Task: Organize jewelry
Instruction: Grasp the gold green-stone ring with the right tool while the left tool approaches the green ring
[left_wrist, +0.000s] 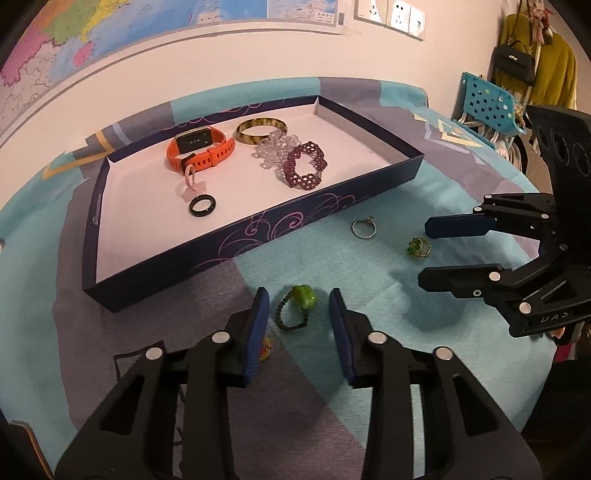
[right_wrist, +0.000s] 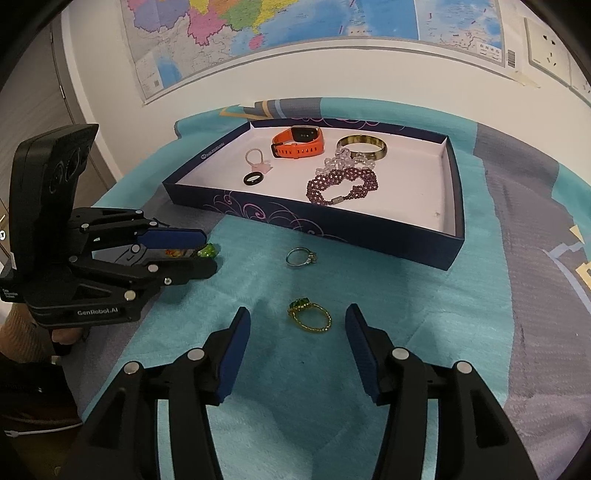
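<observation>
Left gripper (left_wrist: 299, 306): jaws wide apart, holding nothing, straddling the green bead ring (left_wrist: 295, 306), which lies on the cloth (left_wrist: 369, 280) between the pads. Right gripper (right_wrist: 297, 325): jaws likewise wide, empty, with the gold ring (right_wrist: 310, 315) lying flat between its fingers.

Judged step: each gripper is set to close on its ring and carry it into the tray (left_wrist: 236, 240). To do it well, lower until the pads bracket the ring's band, close squarely on the stone or bead end where there is bulk, and lift straight before clearing the tray's near wall. Thin bands lying flat on soft cloth may slip or snag fabric; a light, centred pinch seems advisable.

Remaining outside: silver ring (right_wrist: 301, 256), at 12 o'clock from the gold ring, near the tray wall; a small orange piece (left_wrist: 266, 349) partly hidden under the left gripper's left finger.

In the tray: orange watch (left_wrist: 199, 149), bangle (left_wrist: 260, 129), clear bead bracelet (left_wrist: 275, 147), purple bracelet (left_wrist: 304, 168), black ring (left_wrist: 202, 205), pink charm (left_wrist: 192, 184). The free floor lies at 3 o'clock. The two grippers work close together; collision is possible.
</observation>
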